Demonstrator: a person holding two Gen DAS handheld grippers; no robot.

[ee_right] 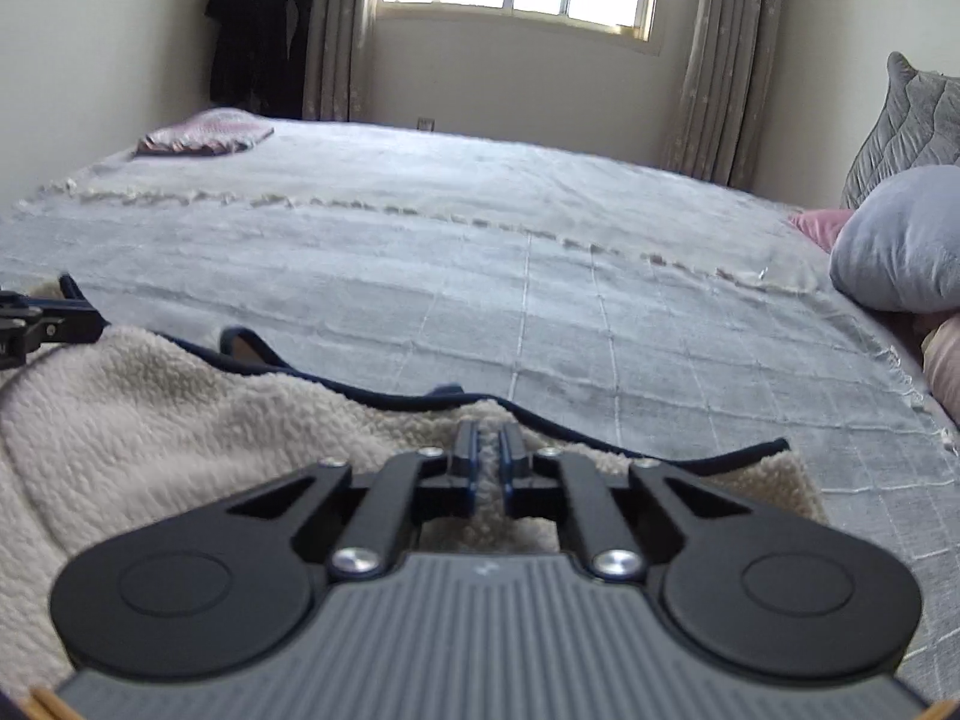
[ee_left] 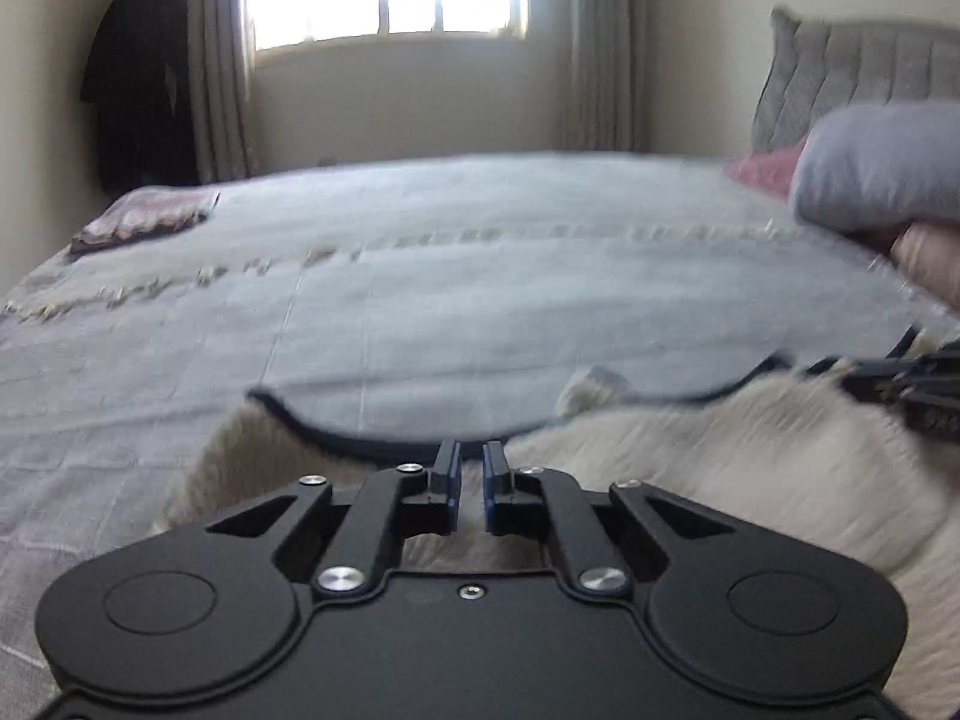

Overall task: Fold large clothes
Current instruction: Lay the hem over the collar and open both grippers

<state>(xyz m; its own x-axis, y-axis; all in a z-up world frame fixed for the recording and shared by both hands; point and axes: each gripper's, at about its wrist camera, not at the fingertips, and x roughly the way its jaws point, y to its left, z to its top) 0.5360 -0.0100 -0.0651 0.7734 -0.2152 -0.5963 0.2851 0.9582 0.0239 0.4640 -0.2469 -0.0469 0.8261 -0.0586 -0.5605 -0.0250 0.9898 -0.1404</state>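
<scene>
A cream fleece garment (ee_left: pixel 720 480) with a dark navy trim (ee_left: pixel 336 438) lies on the near part of the bed. My left gripper (ee_left: pixel 471 450) sits at its trimmed edge, jaws nearly together with pale fleece showing in the narrow slit between the blue pads. In the right wrist view the same garment (ee_right: pixel 150 420) fills the lower left. My right gripper (ee_right: pixel 489 429) is shut on a ridge of fleece just behind the trim (ee_right: pixel 600 426). Each gripper shows in the other's view: the right one (ee_left: pixel 900 384) at the right edge, the left one (ee_right: pixel 36 324) at the left edge.
A grey-blue bedspread (ee_right: pixel 540 252) stretches away towards a window. A folded pink patterned cloth (ee_right: pixel 204 135) lies at its far left corner. A blue-grey pillow (ee_right: pixel 900 240), a pink pillow (ee_right: pixel 819 222) and a grey quilted headboard (ee_right: pixel 912 114) stand on the right. Dark clothes (ee_right: pixel 258 24) hang on the far wall.
</scene>
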